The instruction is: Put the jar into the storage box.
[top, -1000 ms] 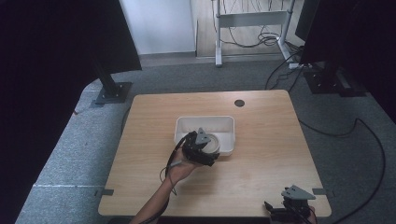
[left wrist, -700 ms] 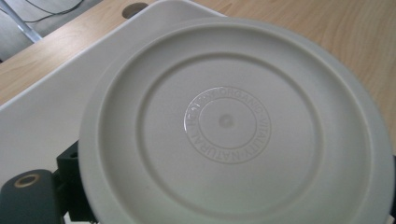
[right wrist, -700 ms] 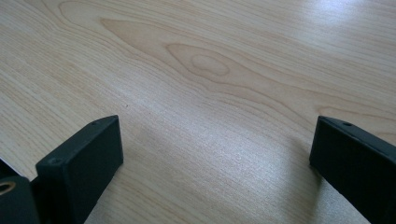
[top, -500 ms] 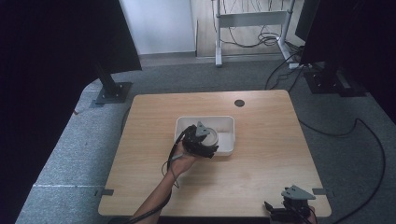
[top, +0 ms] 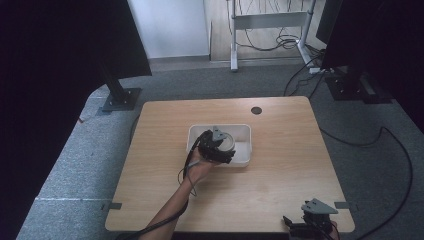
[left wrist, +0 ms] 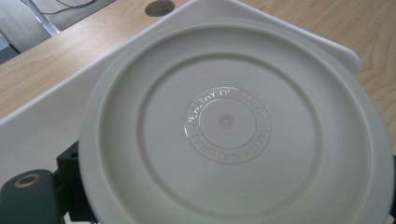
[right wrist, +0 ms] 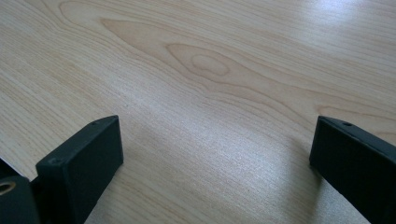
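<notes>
Near edge of the wooden table (top: 280, 190): the right gripper (top: 300, 227) rests at the near right corner, its grey three-cornered plate on top. In the right gripper view its two black jaws stand wide apart over bare wood, with nothing between them.

Middle of the table: the person's left hand (top: 199, 167) reaches in from the bottom of the high view and holds the left gripper (top: 220, 147) over the near left part of a white tray (top: 244, 134). A round cream lid (left wrist: 233, 126) with raised ring lettering sits directly in front of this gripper, above the tray. Whether the jaws clamp the lid cannot be told.

Far side: a round hole (top: 256, 110) in the tabletop lies beyond the tray.
</notes>
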